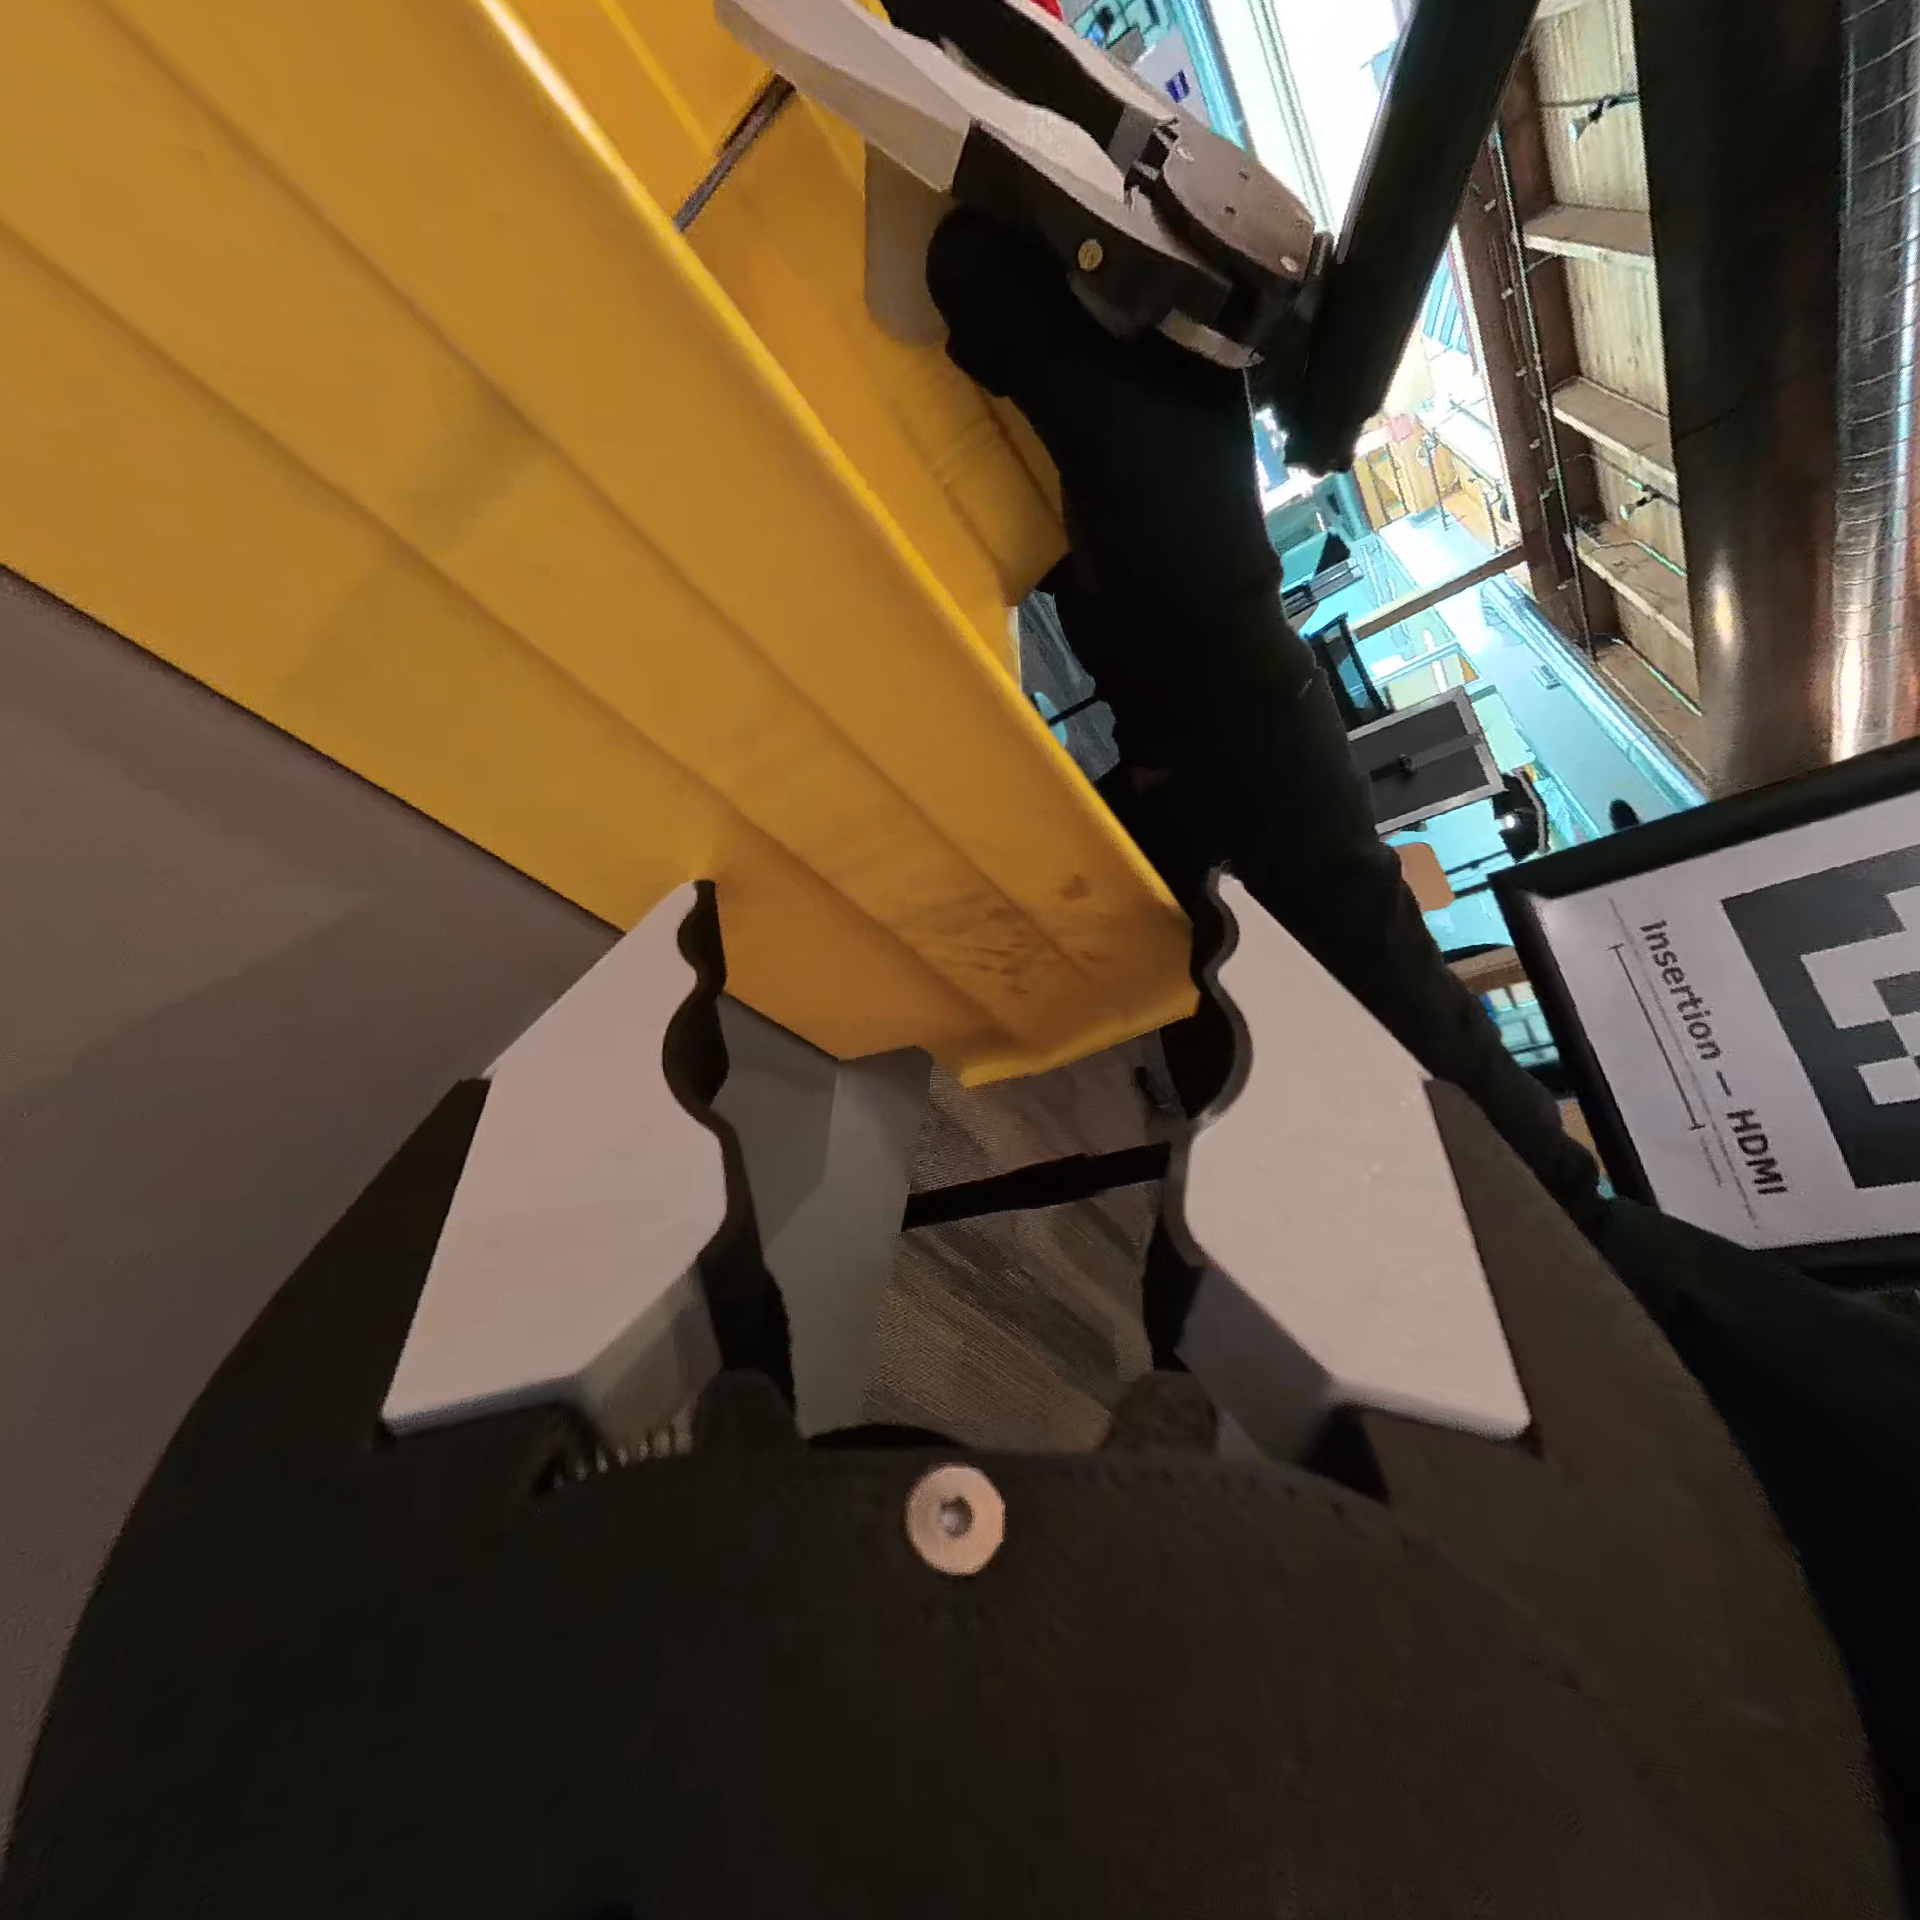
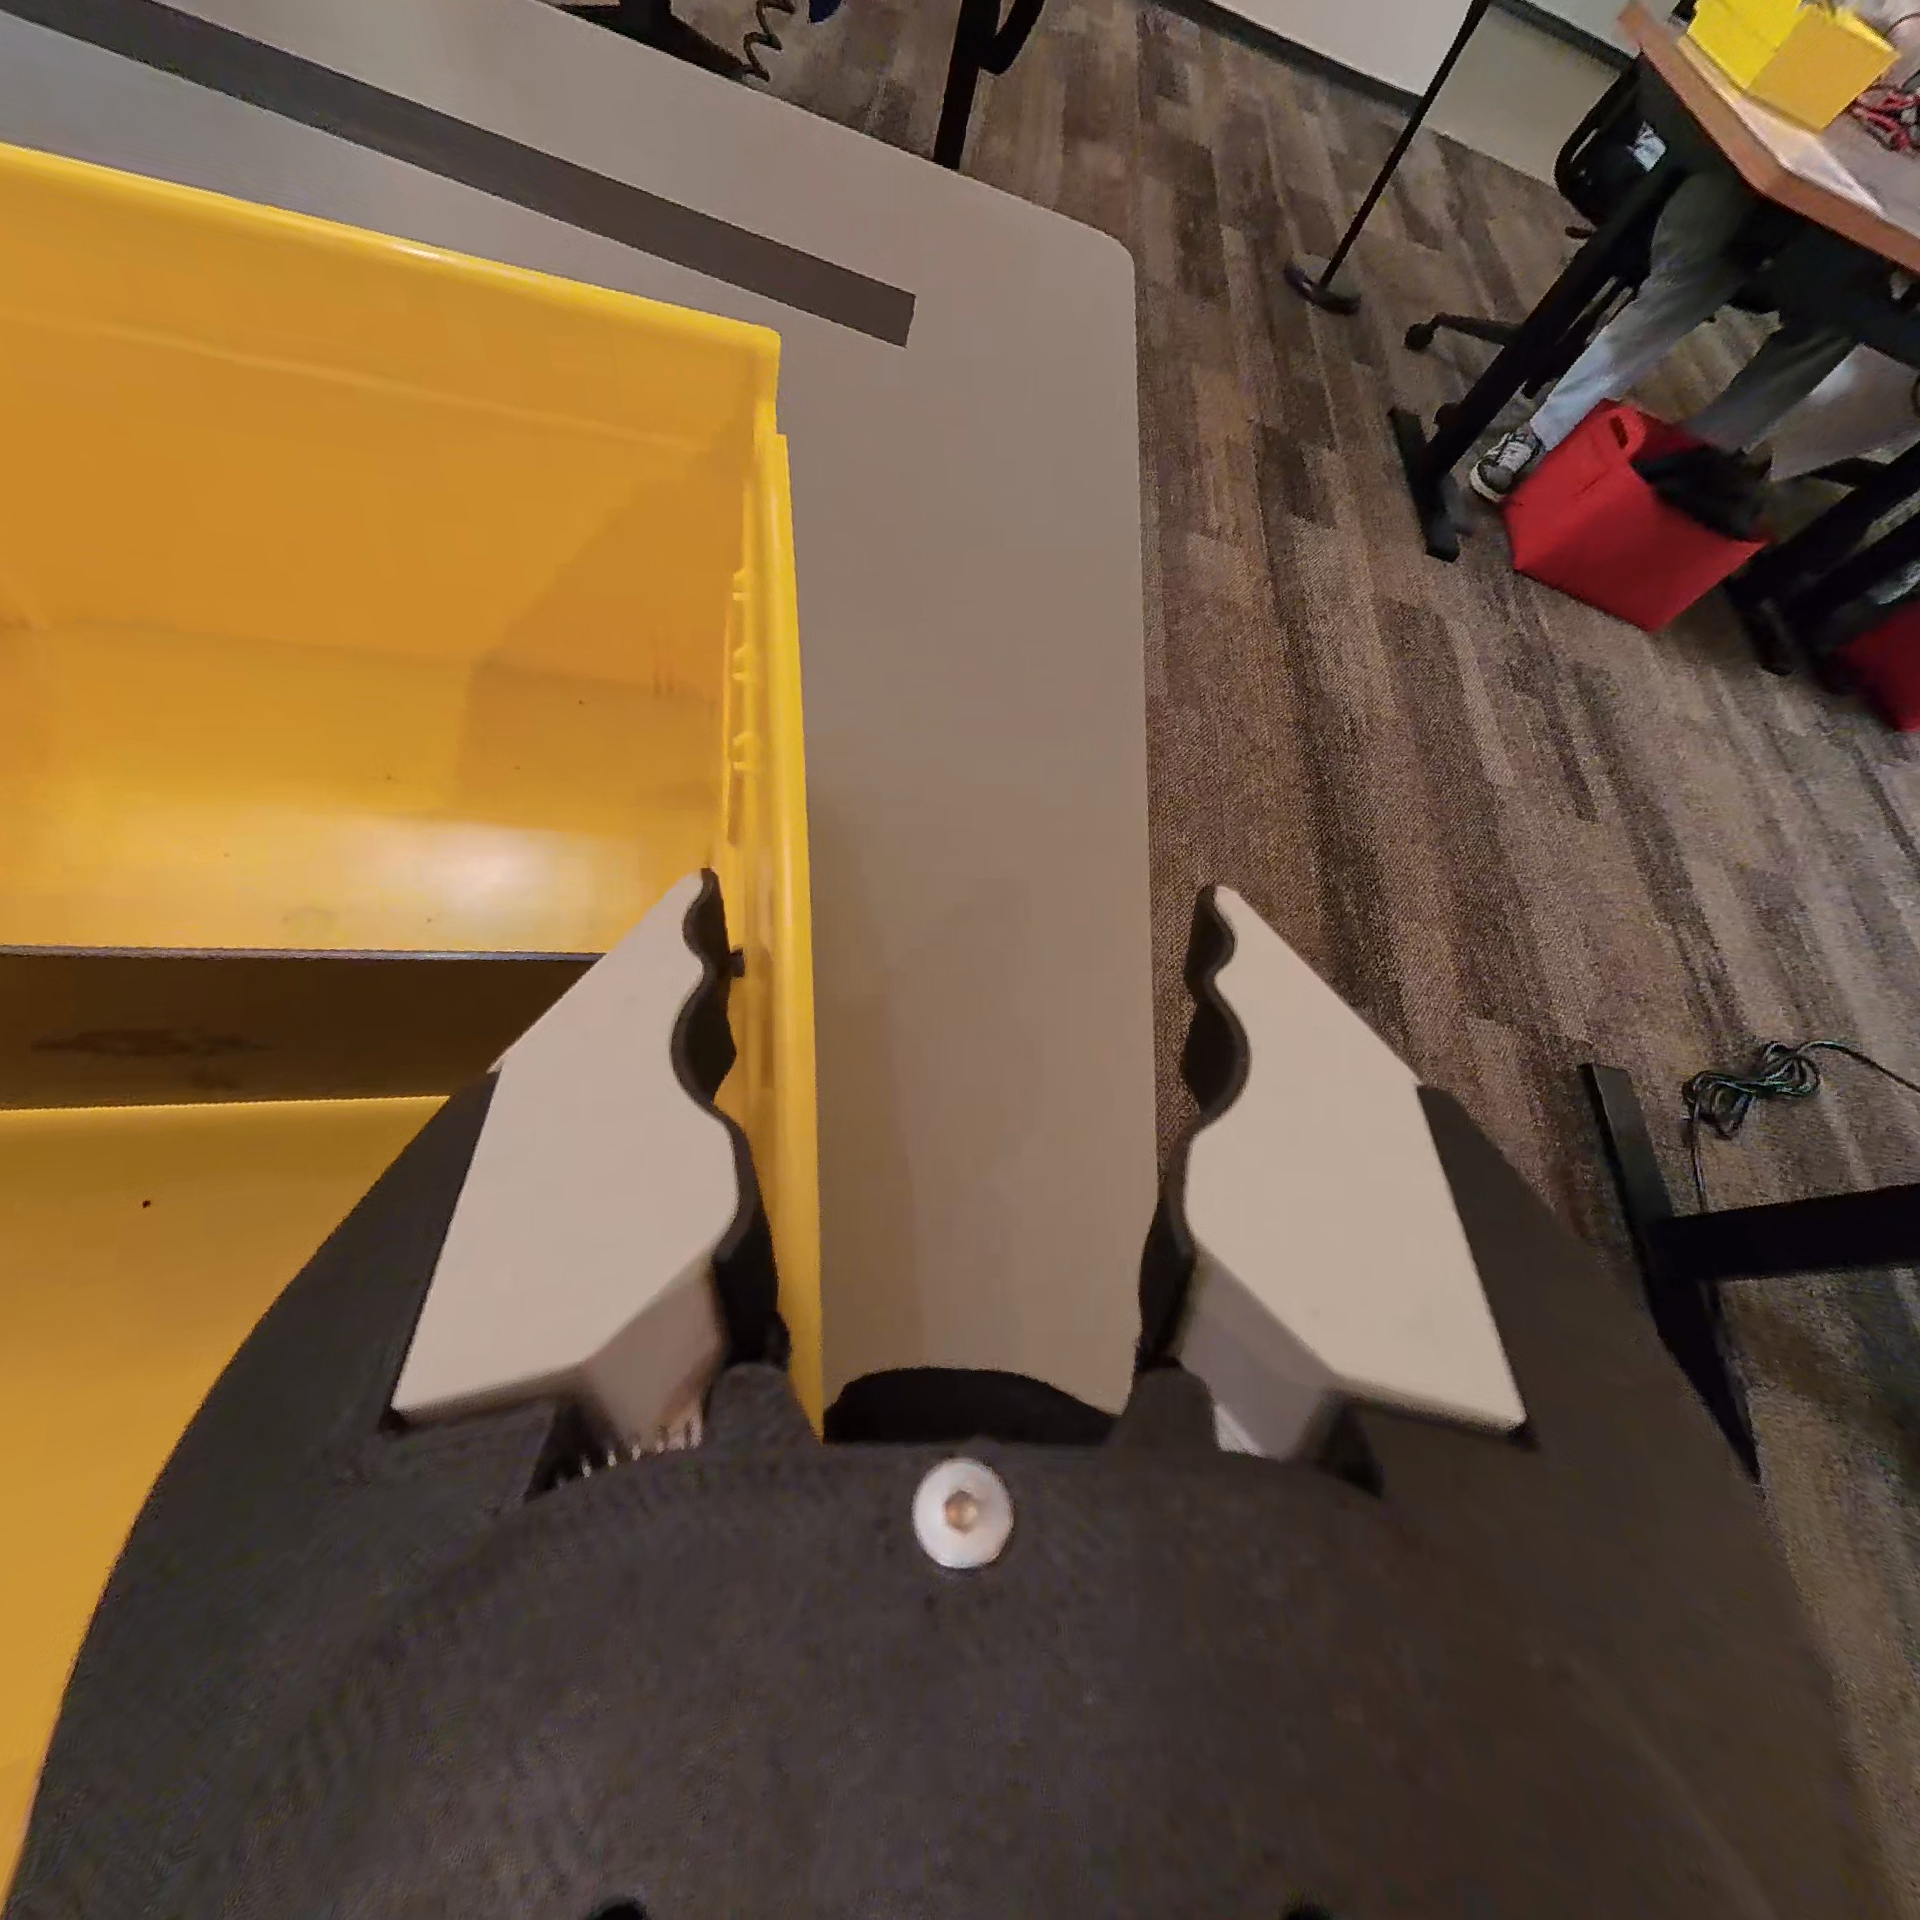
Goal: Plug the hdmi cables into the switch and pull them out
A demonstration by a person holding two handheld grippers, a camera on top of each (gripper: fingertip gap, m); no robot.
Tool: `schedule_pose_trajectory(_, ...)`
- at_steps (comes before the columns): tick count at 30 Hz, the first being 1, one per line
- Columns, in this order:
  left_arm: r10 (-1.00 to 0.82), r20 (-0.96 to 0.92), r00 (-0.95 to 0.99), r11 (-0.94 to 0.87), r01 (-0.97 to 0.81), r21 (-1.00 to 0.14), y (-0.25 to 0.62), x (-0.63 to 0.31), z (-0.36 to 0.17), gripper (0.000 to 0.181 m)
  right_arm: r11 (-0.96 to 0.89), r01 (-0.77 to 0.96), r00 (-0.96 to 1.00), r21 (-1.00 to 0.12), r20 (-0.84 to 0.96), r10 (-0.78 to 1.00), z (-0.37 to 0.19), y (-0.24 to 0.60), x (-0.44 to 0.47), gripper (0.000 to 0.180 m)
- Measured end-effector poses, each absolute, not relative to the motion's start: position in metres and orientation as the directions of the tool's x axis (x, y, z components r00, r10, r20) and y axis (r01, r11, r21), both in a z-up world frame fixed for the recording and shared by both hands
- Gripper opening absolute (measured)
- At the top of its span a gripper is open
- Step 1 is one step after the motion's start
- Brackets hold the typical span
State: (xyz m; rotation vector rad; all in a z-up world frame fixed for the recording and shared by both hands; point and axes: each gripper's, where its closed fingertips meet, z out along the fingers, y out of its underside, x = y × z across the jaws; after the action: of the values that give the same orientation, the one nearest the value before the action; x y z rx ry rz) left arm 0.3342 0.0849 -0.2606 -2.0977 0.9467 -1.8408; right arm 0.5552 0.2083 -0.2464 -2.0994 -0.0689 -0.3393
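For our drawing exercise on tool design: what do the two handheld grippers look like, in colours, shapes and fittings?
The left gripper and the right gripper look alike: a matte black, rounded body with one silver screw, and two pale grey wedge-shaped fingers with wavy black inner edges. A black sleeve shows in the left wrist view.

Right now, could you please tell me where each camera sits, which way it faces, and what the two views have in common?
Left wrist view: sits on the left claw, low beside the yellow bin, tilted upward toward the ceiling; both open fingers show, and the other claw with a dark sleeve.
Right wrist view: sits on the right claw, looking down over the bin's rim, the grey table and the carpet; its open fingers show.
Shared: the yellow bin and the table.
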Motion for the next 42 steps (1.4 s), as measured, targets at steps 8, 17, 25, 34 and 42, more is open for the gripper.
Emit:
schedule_pose_trajectory(8,-0.545,0.838,0.018,-0.789,-0.350,-0.505,0.104,0.363,-0.262,0.090,-0.530,0.079,0.965,-0.844,0.198,-0.171,-0.251,0.210,0.590,0.084)
schedule_pose_trajectory(17,-0.527,0.850,0.007,-0.799,-0.345,-0.492,0.142,0.379,-0.264,0.097,-0.528,0.024,0.941,-0.849,0.198,-0.274,-0.251,0.211,0.613,0.080)
schedule_pose_trajectory(25,-0.637,0.769,-0.053,-0.731,-0.273,-0.625,0.151,0.316,-0.223,0.103,-0.451,0.123,0.910,-0.884,0.282,-0.305,-0.216,0.199,0.614,0.109)
schedule_pose_trajectory(34,-0.817,0.552,0.166,-0.576,-0.246,-0.779,0.197,0.169,-0.215,0.097,-0.242,0.371,0.869,-0.896,0.427,-0.248,-0.100,0.175,0.513,0.105)
schedule_pose_trajectory(42,-0.815,0.483,0.320,-0.564,-0.247,-0.788,0.209,0.073,-0.231,0.096,-0.028,0.410,0.908,-0.912,0.405,0.110,-0.053,0.200,0.300,0.099)
